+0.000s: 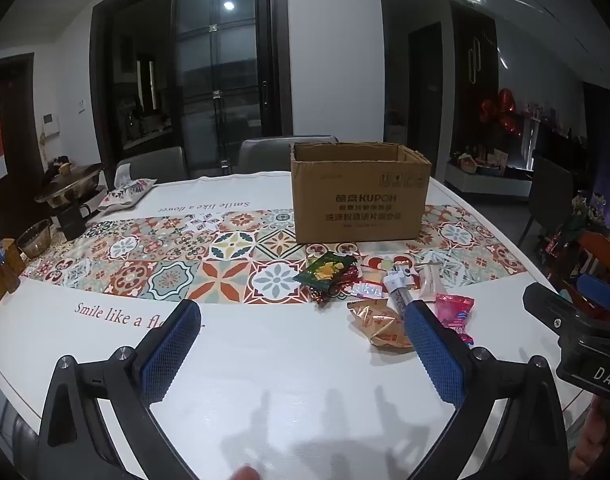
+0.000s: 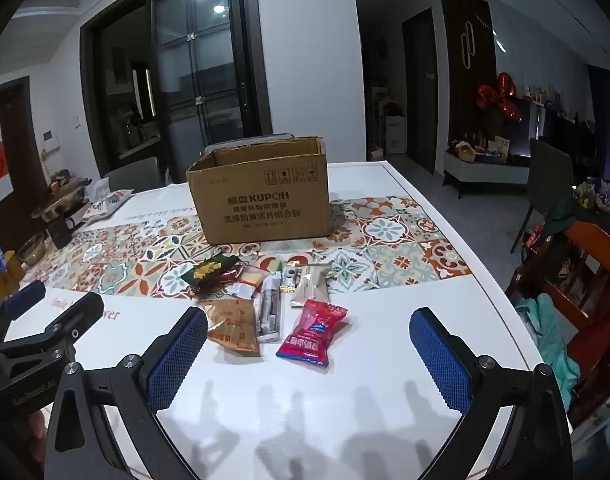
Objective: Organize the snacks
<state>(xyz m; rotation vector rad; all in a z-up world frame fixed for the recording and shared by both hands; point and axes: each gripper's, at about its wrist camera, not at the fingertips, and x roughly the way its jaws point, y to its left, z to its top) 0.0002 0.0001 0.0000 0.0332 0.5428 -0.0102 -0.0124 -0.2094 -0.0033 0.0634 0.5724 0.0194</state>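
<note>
Nothing is picked up yet. The left gripper point(image 1: 301, 336) hovers spread wide and empty over the worktop point(image 1: 265, 360); the right gripper point(image 2: 309, 344), likewise spread, faces the red packet point(image 2: 313, 330). Snacks lie before the open box point(image 2: 261, 200). Next, probably: close on that packet.

Left tool point(image 1: 301, 344) spread wide, empty; right tool point(image 2: 309, 354) same, alongside.

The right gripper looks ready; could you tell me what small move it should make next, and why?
Probably ease the right gripper forward and down onto the red snack packet. Its jaws are open and empty, that packet lies flat on the table nearest to them and apart from the pile, and the open cardboard box waits just behind. The left gripper is also open, holding nothing.
</note>
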